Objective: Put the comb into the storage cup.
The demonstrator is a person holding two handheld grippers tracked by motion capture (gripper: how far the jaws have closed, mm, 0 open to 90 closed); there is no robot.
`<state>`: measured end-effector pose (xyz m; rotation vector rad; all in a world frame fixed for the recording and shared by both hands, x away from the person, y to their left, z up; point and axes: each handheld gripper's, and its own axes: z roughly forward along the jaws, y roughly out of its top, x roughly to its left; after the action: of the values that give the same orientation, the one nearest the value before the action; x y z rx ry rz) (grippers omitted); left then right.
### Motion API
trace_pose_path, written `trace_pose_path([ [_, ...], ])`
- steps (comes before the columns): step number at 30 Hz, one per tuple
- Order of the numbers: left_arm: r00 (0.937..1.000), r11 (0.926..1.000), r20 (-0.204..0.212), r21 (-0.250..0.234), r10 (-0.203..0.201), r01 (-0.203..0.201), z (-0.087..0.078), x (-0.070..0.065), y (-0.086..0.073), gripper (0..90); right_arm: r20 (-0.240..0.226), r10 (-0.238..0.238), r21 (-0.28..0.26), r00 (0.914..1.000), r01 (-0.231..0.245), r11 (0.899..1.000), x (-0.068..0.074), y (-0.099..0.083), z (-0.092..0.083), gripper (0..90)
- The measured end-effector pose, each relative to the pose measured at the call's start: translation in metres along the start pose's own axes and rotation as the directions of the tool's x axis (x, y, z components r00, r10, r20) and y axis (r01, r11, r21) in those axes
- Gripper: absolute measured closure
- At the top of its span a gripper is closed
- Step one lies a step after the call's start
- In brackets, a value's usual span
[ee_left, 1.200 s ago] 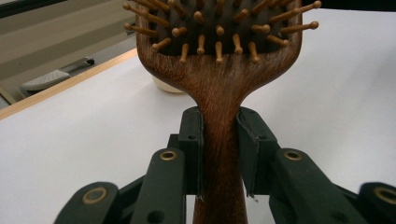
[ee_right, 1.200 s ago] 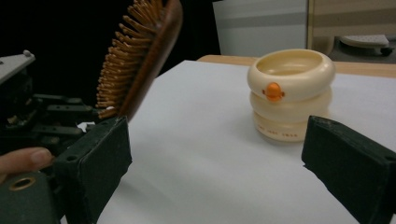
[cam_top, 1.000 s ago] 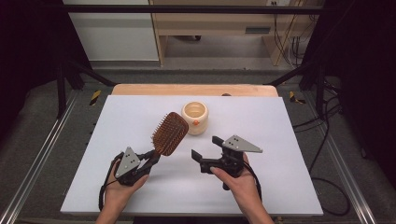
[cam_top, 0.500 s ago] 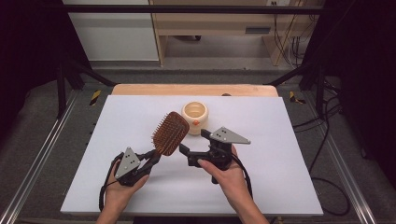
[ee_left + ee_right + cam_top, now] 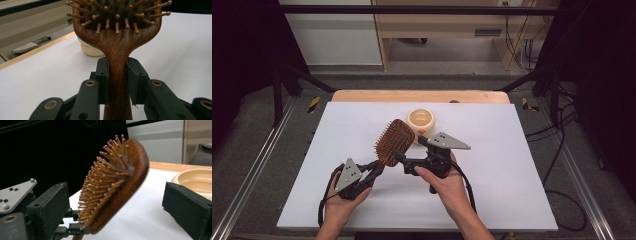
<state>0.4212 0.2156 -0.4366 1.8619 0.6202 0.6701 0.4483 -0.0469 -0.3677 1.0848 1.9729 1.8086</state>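
A white table with wide bare surface along its right half, its left edge and its near edge — open room for a hand to pass. Near the middle, a wooden hairbrush is held up off the table, its handle clamped in the left gripper. The right gripper, jaws spread, sits just beside the brush head, which stands between its pads in the right gripper view. Just behind the brush a small cream bowl blocks the way toward the far edge.
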Motion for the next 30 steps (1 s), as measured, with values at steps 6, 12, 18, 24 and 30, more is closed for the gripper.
trace_pose_path([
  [6,1.0000,1.0000,0.001,-0.003,0.008,-0.008,0.000,-0.002,0.001,72.4,-0.024,0.059,-0.003,0.9980,-0.059,0.998,0.001,0.000,0.010,10.4],
  [12,1.0000,0.9999,0.000,-0.008,0.009,-0.009,0.001,-0.003,0.002,72.3,-0.039,0.102,-0.011,0.9940,-0.103,0.995,-0.001,0.002,0.017,14.8],
  [18,0.9999,0.9999,-0.001,-0.012,0.010,-0.010,0.000,-0.003,0.002,72.4,-0.054,0.121,-0.015,0.9912,-0.122,0.992,0.001,0.006,0.021,20.1],
  [24,0.9999,0.9998,-0.005,-0.016,0.011,-0.011,-0.001,-0.003,0.002,72.3,-0.061,0.137,-0.016,0.9887,-0.138,0.990,0.000,0.007,0.024,25.0],
  [30,0.9999,0.9997,-0.004,-0.021,0.014,-0.014,0.000,-0.004,0.002,72.3,-0.073,0.145,-0.010,0.9868,-0.146,0.989,0.001,0.007,0.027,27.4],
])
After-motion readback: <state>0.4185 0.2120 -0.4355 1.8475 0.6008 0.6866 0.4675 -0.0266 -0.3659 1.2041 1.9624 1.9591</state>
